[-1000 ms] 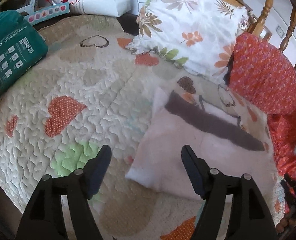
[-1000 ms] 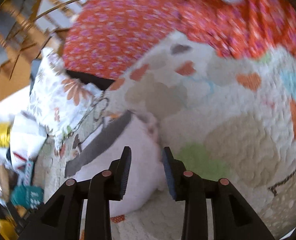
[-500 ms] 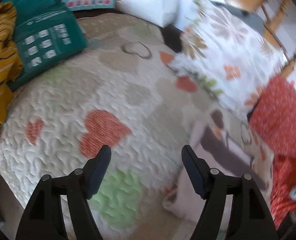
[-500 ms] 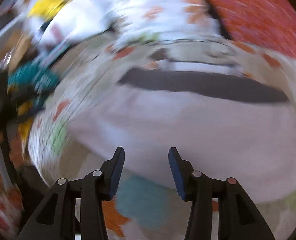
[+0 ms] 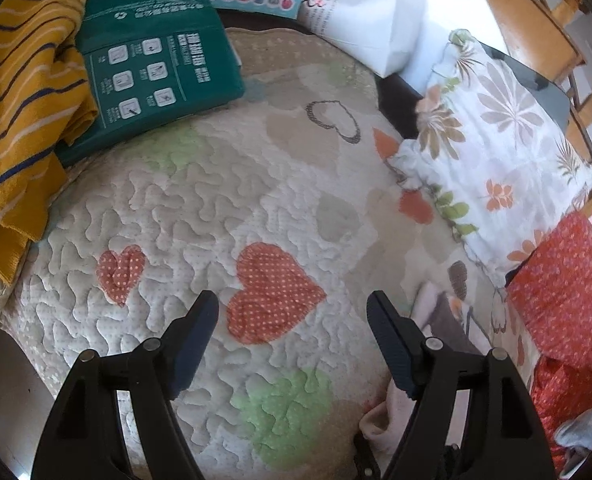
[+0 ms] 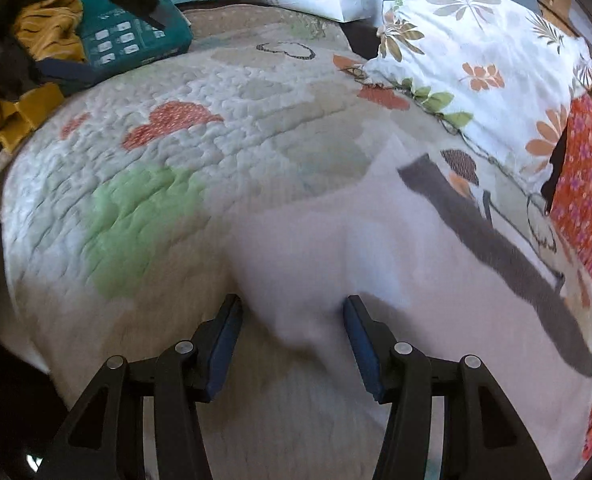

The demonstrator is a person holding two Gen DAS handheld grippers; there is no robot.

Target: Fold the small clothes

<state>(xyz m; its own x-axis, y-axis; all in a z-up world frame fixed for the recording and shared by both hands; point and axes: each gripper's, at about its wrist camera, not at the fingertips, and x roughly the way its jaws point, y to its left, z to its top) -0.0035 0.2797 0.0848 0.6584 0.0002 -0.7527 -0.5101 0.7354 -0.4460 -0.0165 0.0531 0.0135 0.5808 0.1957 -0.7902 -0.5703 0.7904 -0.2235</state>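
In the left wrist view, the left claw [image 5: 292, 322] stands wide open and empty over the quilt [image 5: 200, 208], above an orange heart. The pale garment [image 5: 384, 416] shows only at the lower right, behind the right finger. The risk here, I think, is that this claw is too far from the cloth, so one side stays free and the fold goes crooked.

In the right wrist view, the right claw [image 6: 292, 326] is partly open; its jaws have just been opening, with a hump of the pale garment [image 6: 376, 264] between them, not pinched. If it closes now, it may take several layers, or the quilt also.
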